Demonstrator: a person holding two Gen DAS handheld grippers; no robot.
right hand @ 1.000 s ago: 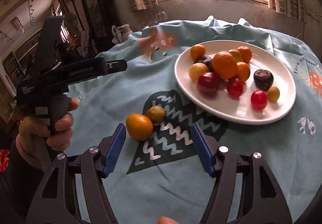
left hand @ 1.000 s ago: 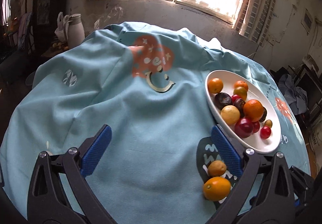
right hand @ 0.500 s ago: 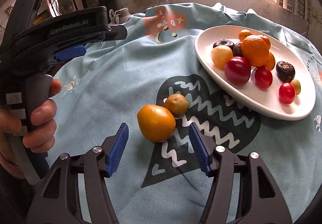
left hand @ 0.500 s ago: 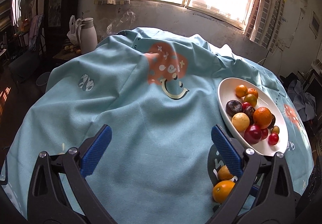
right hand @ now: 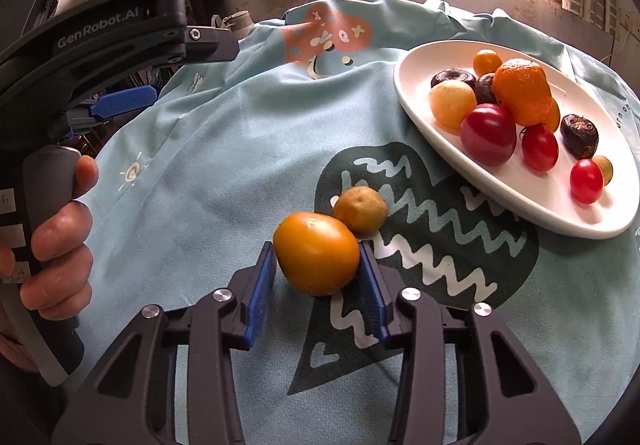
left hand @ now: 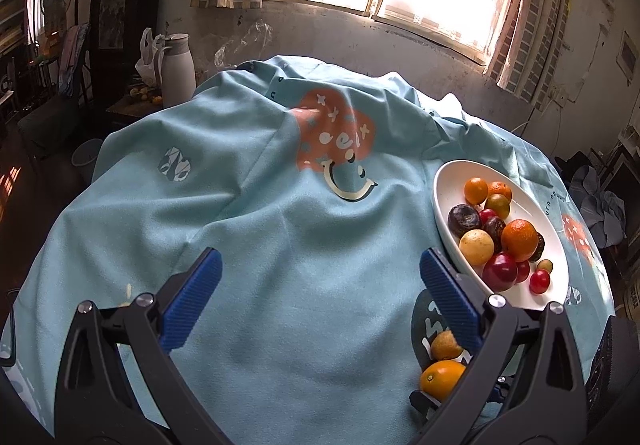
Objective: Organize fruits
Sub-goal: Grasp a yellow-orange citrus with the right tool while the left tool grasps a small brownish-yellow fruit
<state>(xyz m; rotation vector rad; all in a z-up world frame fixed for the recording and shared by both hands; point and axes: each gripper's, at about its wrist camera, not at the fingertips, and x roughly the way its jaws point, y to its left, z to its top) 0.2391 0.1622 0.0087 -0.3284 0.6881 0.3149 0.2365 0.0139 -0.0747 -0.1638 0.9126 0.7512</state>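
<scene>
Right tool (right hand: 318,265) closing around orange fruit (right hand: 317,253) on worktop; blue pads (right hand: 260,287) flanking fruit on both sides, right pad touching its side, left pad just at its edge. Fruit resting on light-blue cloth (right hand: 224,173), at edge of dark printed patch (right hand: 424,241). Smaller brownish fruit (right hand: 360,209) touching orange fruit on far side, also on cloth. White oval plate (right hand: 516,193) beyond and to the right, apart from both loose fruits; loaded with red, yellow, orange and dark purple fruits in a heap.

Left tool (left hand: 320,297) held over bare cloth, jaws wide apart, nothing between them. Gripped by a hand (right hand: 60,229) at left of right wrist view. Same orange fruit (left hand: 442,379) seen low right in left wrist view, partly hidden behind right finger. White jug (left hand: 178,71) beyond far edge of worktop.
</scene>
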